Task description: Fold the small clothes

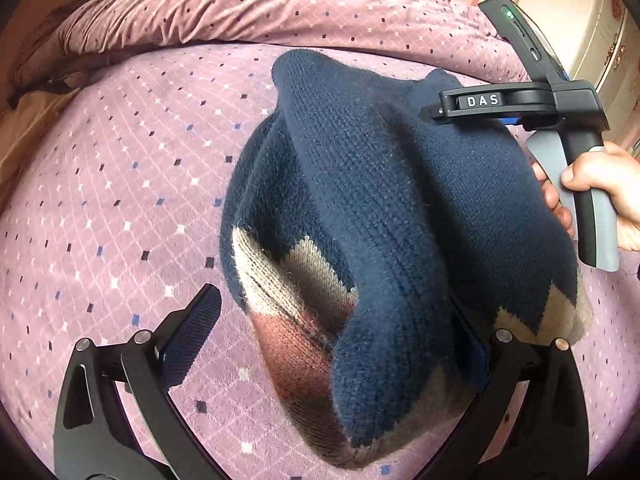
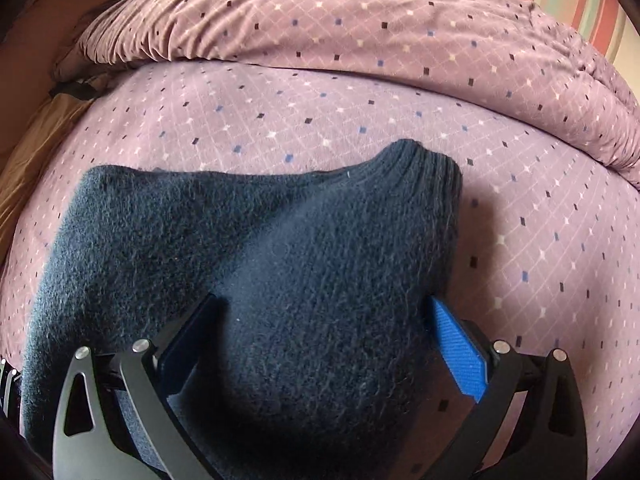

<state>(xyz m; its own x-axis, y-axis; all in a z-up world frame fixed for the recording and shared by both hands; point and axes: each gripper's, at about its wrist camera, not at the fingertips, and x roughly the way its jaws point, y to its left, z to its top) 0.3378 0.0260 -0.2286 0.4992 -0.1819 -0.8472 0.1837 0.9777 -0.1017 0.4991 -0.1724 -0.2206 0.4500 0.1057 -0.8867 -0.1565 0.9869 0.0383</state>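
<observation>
Your left gripper stands released, jaws spread wide: one finger is over bare bedspread, the other is buried under the sweater's hem. Nothing is pinched between them; the knit drapes across the gap.

Your right gripper also reads as unclenched, its jaws wide apart with the sweater bulging up between the dark pad and the blue pad. You cannot tell whether either pad presses the wool. In the left wrist view that gripper sits at the sweater's far edge, your hand around its handle.

Sweater: navy knit with tan and rust zigzag bands near the hem, lying bunched in a mound on the mauve diamond-print bedspread, roughly mid-bed. Ribbed cuff or collar pokes toward the rumpled duvet along the bed's far edge.
</observation>
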